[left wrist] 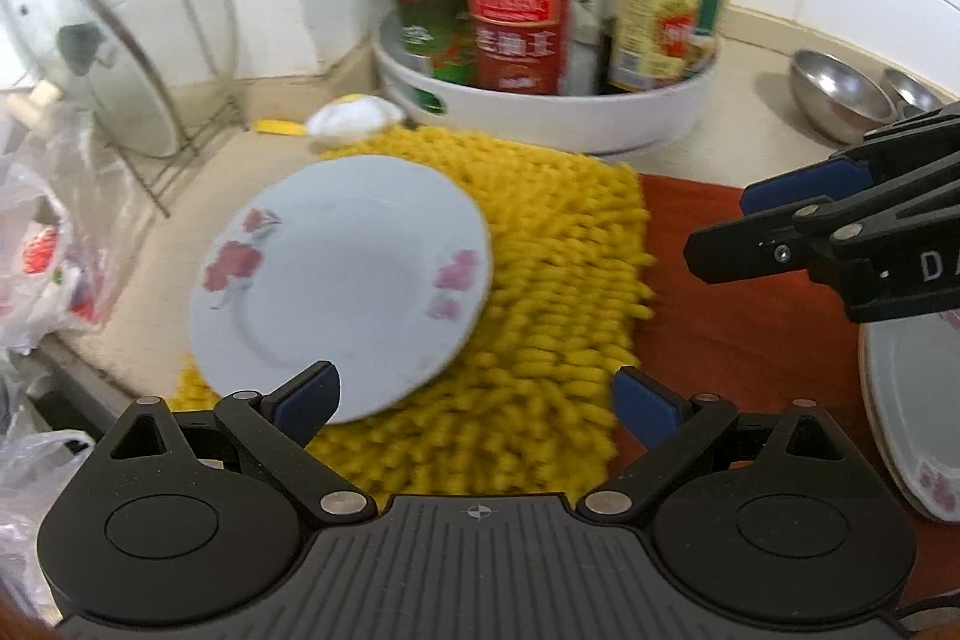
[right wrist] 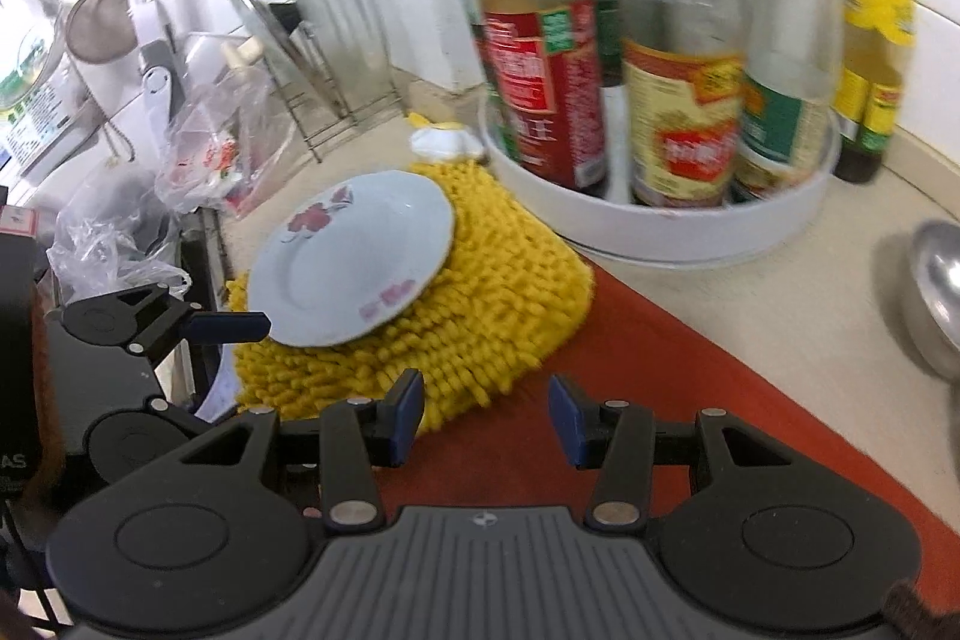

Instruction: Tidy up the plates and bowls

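Both sets of jaws stand wide and hold nothing: my left gripper (left wrist: 477, 397) hovers just short of the flowered plate (left wrist: 342, 280), one pad overlapping its near rim; whether it touches, I cannot tell. My right gripper (right wrist: 485, 415) hangs over the red mat (right wrist: 660, 370). The plate lies tilted on the yellow chenille cloth (left wrist: 540, 292). A second plate (left wrist: 912, 418) sits apart at the right; steel bowls (left wrist: 837, 97) remain unstacked. Judgement: organizing barely begun

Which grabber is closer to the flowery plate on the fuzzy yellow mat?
Left. The left gripper sits right at the plate's near edge, one finger overlapping the rim. The right gripper hangs farther back, beyond the yellow mat.
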Demonstrator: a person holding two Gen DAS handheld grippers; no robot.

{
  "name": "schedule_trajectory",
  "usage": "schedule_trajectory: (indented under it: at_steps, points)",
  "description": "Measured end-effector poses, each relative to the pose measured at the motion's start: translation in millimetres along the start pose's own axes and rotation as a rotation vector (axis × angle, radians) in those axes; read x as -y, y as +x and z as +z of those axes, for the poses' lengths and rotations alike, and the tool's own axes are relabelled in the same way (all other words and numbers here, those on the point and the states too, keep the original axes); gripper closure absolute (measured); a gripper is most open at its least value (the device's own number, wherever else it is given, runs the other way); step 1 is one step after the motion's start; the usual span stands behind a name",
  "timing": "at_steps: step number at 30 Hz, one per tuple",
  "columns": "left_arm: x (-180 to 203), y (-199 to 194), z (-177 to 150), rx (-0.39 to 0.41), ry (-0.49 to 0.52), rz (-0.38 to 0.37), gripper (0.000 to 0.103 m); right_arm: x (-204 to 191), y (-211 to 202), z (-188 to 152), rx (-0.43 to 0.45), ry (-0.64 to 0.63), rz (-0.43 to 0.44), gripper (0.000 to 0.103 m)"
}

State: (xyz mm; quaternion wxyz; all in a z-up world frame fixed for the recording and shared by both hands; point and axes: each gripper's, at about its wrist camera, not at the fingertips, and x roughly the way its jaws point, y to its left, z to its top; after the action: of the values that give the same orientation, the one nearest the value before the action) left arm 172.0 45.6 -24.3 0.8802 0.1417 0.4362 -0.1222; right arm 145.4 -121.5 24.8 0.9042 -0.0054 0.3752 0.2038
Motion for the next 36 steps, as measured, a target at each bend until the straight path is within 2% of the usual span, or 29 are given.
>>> schedule_trajectory:
  at_steps: [9,17,32,36]
  points:
    - [-51,10,9,-0.007,-0.087,0.087,0.002,-25,37,36,-0.007,-0.075,0.04,0.06]
    - [-79,25,14,-0.025,-0.134,0.116,0.002,-37,76,59,-0.041,-0.092,0.072,0.06]
    - [-97,66,27,-0.074,-0.147,0.084,0.002,-38,127,75,-0.129,-0.052,0.108,0.059]
    - [-99,74,28,-0.078,-0.144,0.077,0.001,-37,131,77,-0.127,-0.048,0.1,0.059]
